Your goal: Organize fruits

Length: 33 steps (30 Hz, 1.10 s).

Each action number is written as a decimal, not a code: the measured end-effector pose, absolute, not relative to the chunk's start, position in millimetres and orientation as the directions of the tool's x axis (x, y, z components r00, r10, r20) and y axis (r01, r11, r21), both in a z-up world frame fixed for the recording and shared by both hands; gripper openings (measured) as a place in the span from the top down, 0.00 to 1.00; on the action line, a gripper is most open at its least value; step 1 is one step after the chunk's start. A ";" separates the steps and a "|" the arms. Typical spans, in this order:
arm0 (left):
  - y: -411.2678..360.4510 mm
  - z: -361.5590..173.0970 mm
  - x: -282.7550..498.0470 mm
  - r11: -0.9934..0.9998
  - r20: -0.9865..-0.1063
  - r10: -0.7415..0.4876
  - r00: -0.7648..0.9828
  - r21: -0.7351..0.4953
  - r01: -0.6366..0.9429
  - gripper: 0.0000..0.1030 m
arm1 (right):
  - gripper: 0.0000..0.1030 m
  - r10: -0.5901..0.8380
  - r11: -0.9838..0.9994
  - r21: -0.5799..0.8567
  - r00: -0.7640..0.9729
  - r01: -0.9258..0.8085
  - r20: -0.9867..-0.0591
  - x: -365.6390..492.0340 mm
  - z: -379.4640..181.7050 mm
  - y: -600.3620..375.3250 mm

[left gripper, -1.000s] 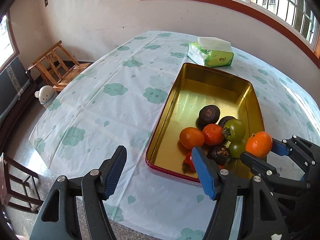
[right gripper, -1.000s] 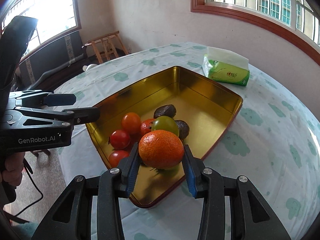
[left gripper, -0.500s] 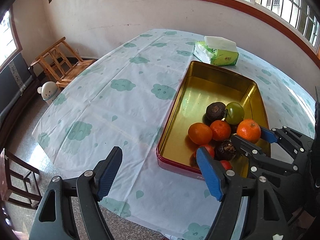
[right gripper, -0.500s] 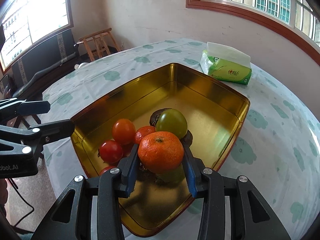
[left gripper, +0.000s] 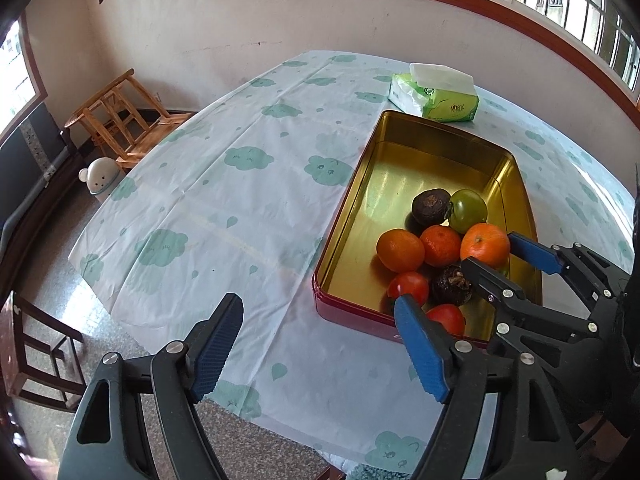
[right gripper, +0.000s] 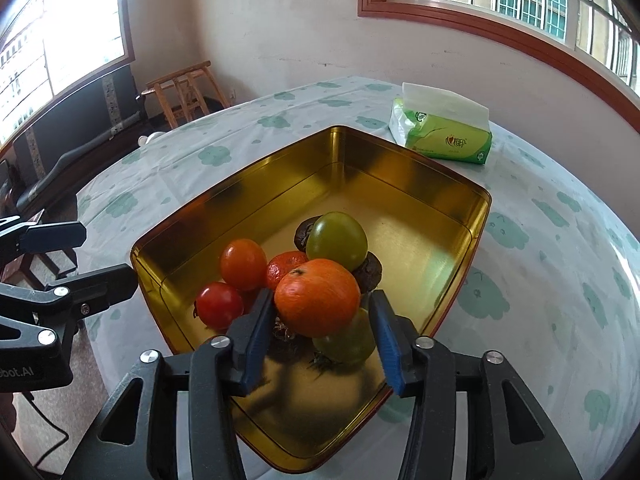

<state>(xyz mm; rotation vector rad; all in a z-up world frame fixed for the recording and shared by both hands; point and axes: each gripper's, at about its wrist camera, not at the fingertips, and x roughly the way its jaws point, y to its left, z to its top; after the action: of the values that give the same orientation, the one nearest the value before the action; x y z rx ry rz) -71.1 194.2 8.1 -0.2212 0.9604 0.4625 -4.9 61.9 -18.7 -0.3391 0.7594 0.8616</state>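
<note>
Releasing the mandarin (right gripper: 317, 297) is the step in hand: the right gripper (right gripper: 322, 338) is opening, pads parting off the fruit, which still sits between the jaws on top of the pile in the gold tin (right gripper: 416, 184). In the right wrist view there is a gap at the right pad; the left pad looks just beside the peel, contact unclear.

To do it well, I'd say: open fully before backing out, so neither pad drags the mandarin. It perches on a green tomato (right gripper: 344, 340) and a dark, wrinkled fruit (right gripper: 286, 336), so it may roll once free. Withdraw back along the finger line, not sideways.

The left gripper (left gripper: 320, 348) is spread wide with nothing between its jaws. It hangs over the near table edge, just short of the tin's red outer wall (left gripper: 344, 314).

Layout, near to far from the right gripper:
- mandarin between the jaws, the lower green tomato under it
- red tomato (right gripper: 219, 305) to the left, beside the left finger
- a round orange-red fruit (right gripper: 243, 264) and a second mandarin (right gripper: 286, 270) behind
- an upper green tomato (right gripper: 337, 240) beyond, dark fruit partly hidden behind it
- far half of the tin bare
- tissue pack (right gripper: 444, 136) on the cloud-print tablecloth (right gripper: 560, 240) past the tin's far corner

Judgement: most fruit appears binned; no loose fruit shows on the cloth.
</note>
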 end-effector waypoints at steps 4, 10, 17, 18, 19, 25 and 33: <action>192.0 9.3 -72.6 0.881 -0.827 0.285 0.485 0.026 -0.473 0.27 | 0.39 0.561 0.618 0.022 0.421 -0.786 -0.712 -11.3 -11.5 57.1; 191.1 11.3 -74.0 0.877 -0.824 0.296 0.483 0.035 -0.478 0.27 | 0.29 0.563 0.622 0.023 0.426 -0.783 -0.709 -21.2 -1.3 45.3; 187.0 12.4 -73.8 0.879 -0.822 0.304 0.481 0.048 -0.474 0.27 | 0.09 0.538 0.635 0.015 0.429 -0.772 -0.726 -36.7 -1.2 28.3; 186.2 12.3 -73.4 0.880 -0.823 0.304 0.480 0.049 -0.472 0.27 | 0.09 0.535 0.634 0.011 0.429 -0.773 -0.728 -38.7 -2.2 27.3; 185.0 12.4 -73.1 0.881 -0.823 0.304 0.480 0.050 -0.470 0.27 | 0.07 0.533 0.632 0.011 0.425 -0.775 -0.732 -40.3 -3.3 26.3; 177.9 14.2 -72.4 0.885 -0.814 0.316 0.487 0.067 -0.462 0.27 | 0.06 0.531 0.635 0.038 0.400 -0.772 -0.747 -42.1 -10.6 21.8; 174.3 15.1 -71.9 0.889 -0.815 0.307 0.491 0.062 -0.454 0.26 | 0.06 0.535 0.634 0.044 0.397 -0.772 -0.746 -42.2 -10.9 20.7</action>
<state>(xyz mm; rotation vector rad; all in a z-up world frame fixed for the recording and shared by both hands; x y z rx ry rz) -71.9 174.3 15.1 -0.1698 0.9521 0.4644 -42.2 20.7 -10.9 -0.3329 0.8054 0.8472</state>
